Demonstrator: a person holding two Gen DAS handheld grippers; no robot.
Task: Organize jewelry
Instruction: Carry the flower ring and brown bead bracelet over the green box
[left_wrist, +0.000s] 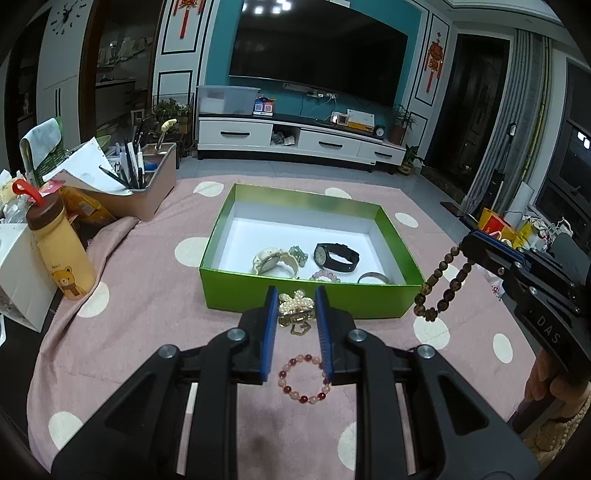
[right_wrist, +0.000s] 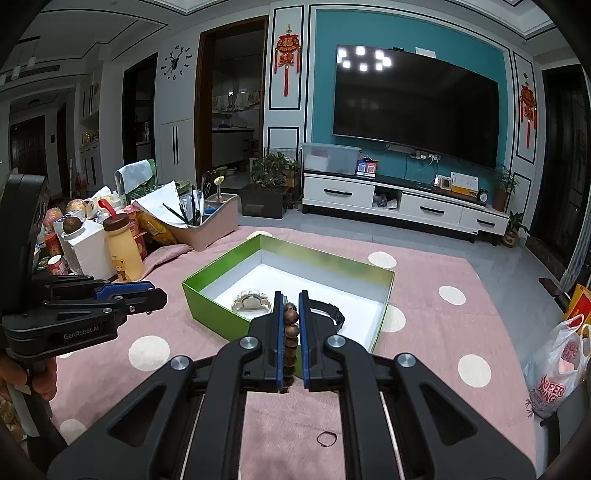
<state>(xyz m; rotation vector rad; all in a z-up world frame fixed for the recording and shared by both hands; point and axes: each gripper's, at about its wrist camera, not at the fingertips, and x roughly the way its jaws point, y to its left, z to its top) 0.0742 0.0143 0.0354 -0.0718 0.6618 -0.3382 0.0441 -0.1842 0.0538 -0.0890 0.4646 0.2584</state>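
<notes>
My left gripper is shut on a gold hair clip with pearls, held just above the pink cloth in front of the green box. Behind its fingers a red bead bracelet lies on the cloth. The box holds a cream watch, a black watch, a green charm, a pink bracelet and a silver bangle. My right gripper is shut on a brown wooden bead bracelet, which dangles beside the box's right corner.
A pink dotted cloth covers the table. A yellow bear bottle, a white carton and a pink pen organiser crowd the left side. A small black hair tie lies near my right gripper. A plastic bag sits at the right.
</notes>
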